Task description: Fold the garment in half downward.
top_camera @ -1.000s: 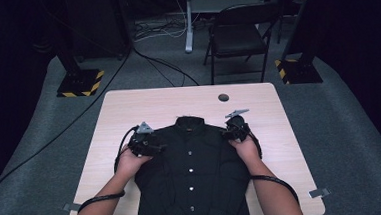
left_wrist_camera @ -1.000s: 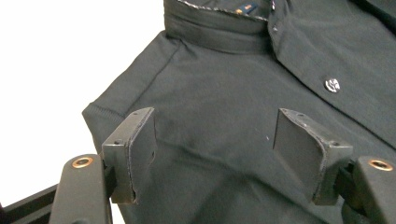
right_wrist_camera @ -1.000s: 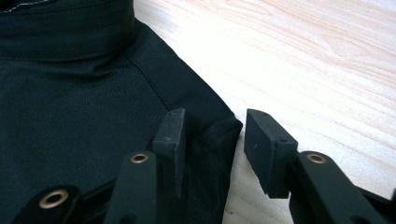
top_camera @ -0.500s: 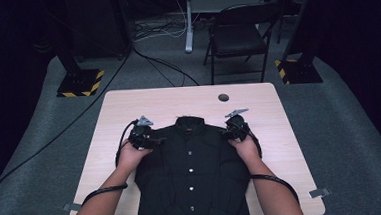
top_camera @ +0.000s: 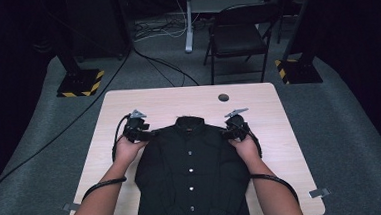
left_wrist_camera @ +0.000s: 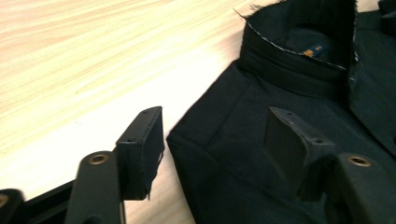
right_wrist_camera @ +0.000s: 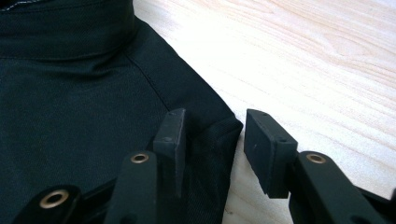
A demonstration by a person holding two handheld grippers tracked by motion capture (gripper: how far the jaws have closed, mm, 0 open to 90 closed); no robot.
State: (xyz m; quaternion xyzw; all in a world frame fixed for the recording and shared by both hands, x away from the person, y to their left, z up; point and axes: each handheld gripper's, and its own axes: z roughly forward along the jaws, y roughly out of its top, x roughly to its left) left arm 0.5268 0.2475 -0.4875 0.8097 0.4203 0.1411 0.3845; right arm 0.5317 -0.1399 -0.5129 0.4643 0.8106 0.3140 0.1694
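- Person's forearms enter from the bottom edge of the high view, one hand on each gripper, cables trailing back along the arms.
- Black shirt (top_camera: 190, 172) lies flat on the wooden table (top_camera: 178, 100), front up, buttoned, collar pointing away from the person; its lower part runs to the near table edge.
- Left gripper (top_camera: 139, 131) sits at the shirt's left shoulder corner. In the left gripper view its jaws stand apart: one jaw over bare wood, the other over the black fabric, with the shoulder corner (left_wrist_camera: 187, 135) between them. Pads do not press on the cloth. The jaws have just been closing, with that corner between them.
- Right gripper (top_camera: 235, 127) sits at the shirt's right shoulder corner. In the right gripper view the jaws straddle the folded shoulder edge (right_wrist_camera: 219, 135): one pad rests against the fabric, the other is clear of it, with a strip of bare wood in the gap. No clamp on the cloth visible; jaws partly open.
- Collar (left_wrist_camera: 303, 51) stands up between the two grippers, label visible inside.
- Far part of the table: a dark round grommet (top_camera: 223, 97) near the far edge.
- Beyond the table: a folding chair (top_camera: 238, 37) on grey carpet, and two stand bases with yellow-black striping (top_camera: 81, 82).
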